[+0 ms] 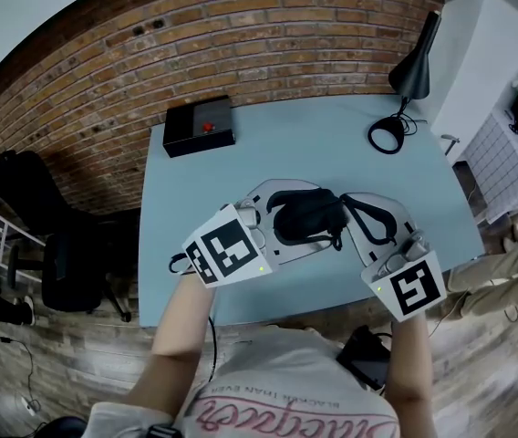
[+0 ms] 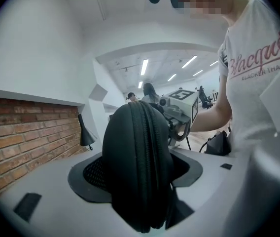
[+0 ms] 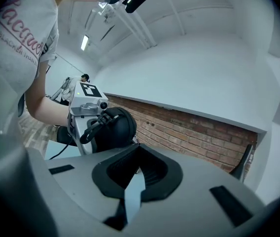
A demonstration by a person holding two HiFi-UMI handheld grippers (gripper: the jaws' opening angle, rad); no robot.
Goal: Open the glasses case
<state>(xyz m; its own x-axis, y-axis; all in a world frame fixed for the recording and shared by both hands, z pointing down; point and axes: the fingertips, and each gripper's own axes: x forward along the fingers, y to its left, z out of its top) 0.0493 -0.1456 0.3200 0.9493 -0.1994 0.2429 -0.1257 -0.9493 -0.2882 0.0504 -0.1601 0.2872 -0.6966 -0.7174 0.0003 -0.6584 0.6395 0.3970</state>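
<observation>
Black fabric glasses case (image 1: 303, 217), zip-up kind, sits over the table (image 1: 332, 144) near its front edge, about midway along. The left gripper (image 1: 330, 217) has it clamped by the two broad sides and stood on edge. I reckon that's so the zipper (image 2: 147, 152) seam faces out and is free to get at. The right gripper (image 3: 136, 148) has its jaws pressed together, tips right at the end of the case. It's probably going for the zip pull, but I can't tell if it's actually pinching it. The zip looks closed wherever I can see it, so the case isn't opened yet.
</observation>
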